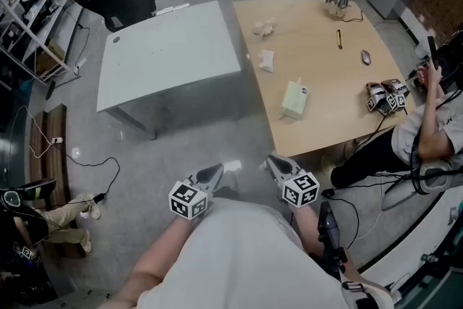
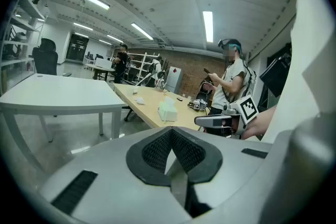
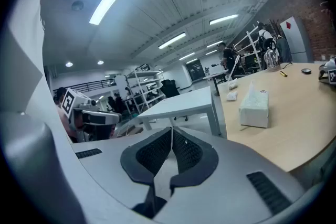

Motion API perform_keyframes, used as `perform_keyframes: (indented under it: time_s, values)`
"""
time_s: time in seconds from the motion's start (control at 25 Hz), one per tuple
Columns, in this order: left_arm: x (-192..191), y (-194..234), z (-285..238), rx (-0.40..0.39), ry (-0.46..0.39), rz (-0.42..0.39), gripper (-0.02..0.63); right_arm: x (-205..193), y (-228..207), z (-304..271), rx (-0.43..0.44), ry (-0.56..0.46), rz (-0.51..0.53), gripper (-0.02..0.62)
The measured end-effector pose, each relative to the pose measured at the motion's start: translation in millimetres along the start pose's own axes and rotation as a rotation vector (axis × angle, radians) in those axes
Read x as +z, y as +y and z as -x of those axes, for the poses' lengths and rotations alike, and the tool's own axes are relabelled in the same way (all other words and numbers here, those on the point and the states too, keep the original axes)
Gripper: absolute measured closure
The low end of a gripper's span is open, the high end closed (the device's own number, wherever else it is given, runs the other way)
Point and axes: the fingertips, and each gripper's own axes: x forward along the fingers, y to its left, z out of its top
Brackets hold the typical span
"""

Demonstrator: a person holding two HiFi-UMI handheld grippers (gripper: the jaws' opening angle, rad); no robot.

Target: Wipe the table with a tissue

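**Both claws shut and empty, tissues well out of reach**

No tissue is held yet. The left claw (image 1: 212, 174) and the right claw (image 1: 278, 166) are carried low, tucked close against the body and pointed forward over the floor. The wooden desk (image 1: 325, 128) is well ahead of them. In each gripper view the jaws are seen pressed together, with nothing between them.

The tissue box (image 1: 294, 99) is found near the front edge of that desk, with one sheet poking up. A crumpled tissue (image 1: 266, 60) is lying further back, apart from the box.

Now the trouble to be watched for:
- **Shut jaws:** unless they are opened first, the box would only be shoved, perhaps off the near edge.
- **A light box:** it looks light, so it may be dragged up with the sheet unless it is steadied by the other claw.
- **Things near the wiping path:** a seated person (image 1: 428, 128) is close at the desk's right side, and a pen (image 1: 338, 38) and mouse (image 1: 366, 56) are lying there. A wide wipe could knock them.
- **Two desks:** a pale desk (image 1: 166, 58) stands just beside the wooden one, so the wrong top could be wiped
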Motion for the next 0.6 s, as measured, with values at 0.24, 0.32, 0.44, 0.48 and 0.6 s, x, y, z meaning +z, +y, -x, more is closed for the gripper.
perform_keyframes:
  time_s: [0.24, 0.32, 0.44, 0.48, 0.6]
  values:
    - [40, 40, -20, -0.021, -0.014, -0.025, 0.601, 33, -13, -39, 0.002, -0.01, 0.017, 0.575]
    - [51, 52, -27, -0.029, -0.016, -0.028, 0.601, 47, -19, -50, -0.009, -0.019, 0.021, 0.575]
    - [68, 70, -40, -0.053, -0.018, -0.037, 0.601, 65, -29, -67, -0.033, -0.025, 0.033, 0.577]
    - [72, 76, -45, -0.063, -0.017, -0.041, 0.601, 71, -32, -72, -0.043, -0.027, 0.035, 0.577]
    - [83, 93, -57, -0.099, -0.01, -0.048, 0.6, 83, -40, -89, -0.073, -0.03, 0.04, 0.575]
